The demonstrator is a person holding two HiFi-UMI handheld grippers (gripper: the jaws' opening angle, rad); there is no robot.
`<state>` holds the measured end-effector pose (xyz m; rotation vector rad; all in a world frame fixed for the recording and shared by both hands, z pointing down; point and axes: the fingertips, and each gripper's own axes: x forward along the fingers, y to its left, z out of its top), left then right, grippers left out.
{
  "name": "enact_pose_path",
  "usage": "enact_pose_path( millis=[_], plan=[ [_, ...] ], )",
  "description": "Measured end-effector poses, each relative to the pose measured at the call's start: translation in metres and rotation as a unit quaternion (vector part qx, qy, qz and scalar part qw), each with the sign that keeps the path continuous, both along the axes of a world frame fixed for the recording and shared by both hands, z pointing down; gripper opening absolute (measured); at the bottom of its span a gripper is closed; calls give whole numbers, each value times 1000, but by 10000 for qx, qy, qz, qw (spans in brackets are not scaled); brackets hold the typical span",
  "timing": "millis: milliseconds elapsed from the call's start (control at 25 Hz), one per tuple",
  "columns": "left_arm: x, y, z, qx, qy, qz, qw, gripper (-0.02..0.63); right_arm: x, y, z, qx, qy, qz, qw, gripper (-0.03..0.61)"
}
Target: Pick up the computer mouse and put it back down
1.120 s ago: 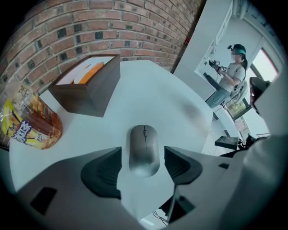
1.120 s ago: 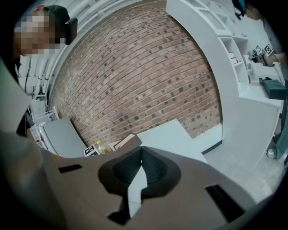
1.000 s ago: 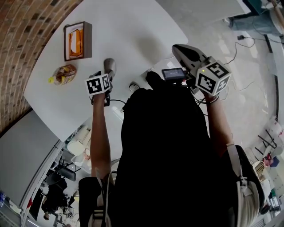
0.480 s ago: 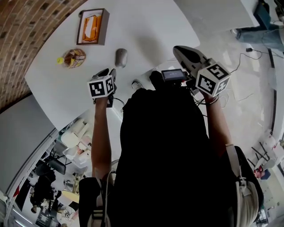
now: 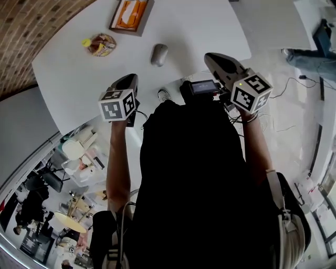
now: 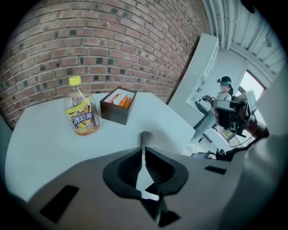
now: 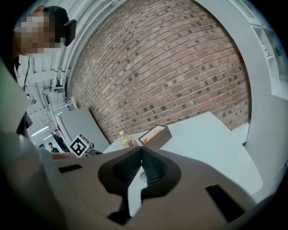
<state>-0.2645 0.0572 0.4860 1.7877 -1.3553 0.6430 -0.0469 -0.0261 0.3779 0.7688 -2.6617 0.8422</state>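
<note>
Grey and rounded, the mouse (image 5: 159, 54) lies on the white table (image 5: 210, 26), touched by neither of my grippers. In the left gripper view only its far end shows above the jaw tips, and the rest is hidden behind them. The jaws of my left gripper (image 6: 143, 151) are closing, down to a thin slit, with nothing between them but bare table showing through. My right gripper (image 7: 141, 149) has its jaws meeting at the tips and holds nothing. Through the slot below those tips its view shows a small pale blur that I cannot identify. Beyond the mouse a bottle (image 5: 100, 44) with a yellow cap stands upright. The print on its yellow label is too small to read. Near it sits a brown box (image 5: 131, 16), its far side cut off by the top edge of the head view. It holds something orange that I cannot make out. My own dark torso fills the lower head view and hides part of the table's near edge. A brick wall (image 6: 90, 45) rises behind the table.
</note>
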Motion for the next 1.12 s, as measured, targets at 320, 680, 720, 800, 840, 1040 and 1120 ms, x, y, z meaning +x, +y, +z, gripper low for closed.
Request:
enact_pose_path(
  millis=[320,680,720,800,840,1040,1120],
  plan=[
    [-5,13,-58,1182,448,-171,9918,15,-37,22,-9,128,-107,-420,9990,15],
    [9,18,-104,2190,992,-284,9702,14,-55,46,-18,382,-55,-624,9973,17],
    [11,17,-105,2226,1024,-261,9692,14,-56,48,-19,406,-55,-628,9972,15],
    [15,18,-107,2259,1112,-219,9675,14,-58,53,-20,408,-78,-580,9975,15],
    [17,19,-107,2263,1158,-189,9670,14,-59,55,-20,402,-84,-551,9976,15],
    [25,24,-110,2268,1231,120,9661,14,-64,63,-24,417,-82,-449,9981,15],
    [26,25,-112,2304,1255,219,9647,14,-65,66,-25,434,-61,-405,9982,15]
  ],
)
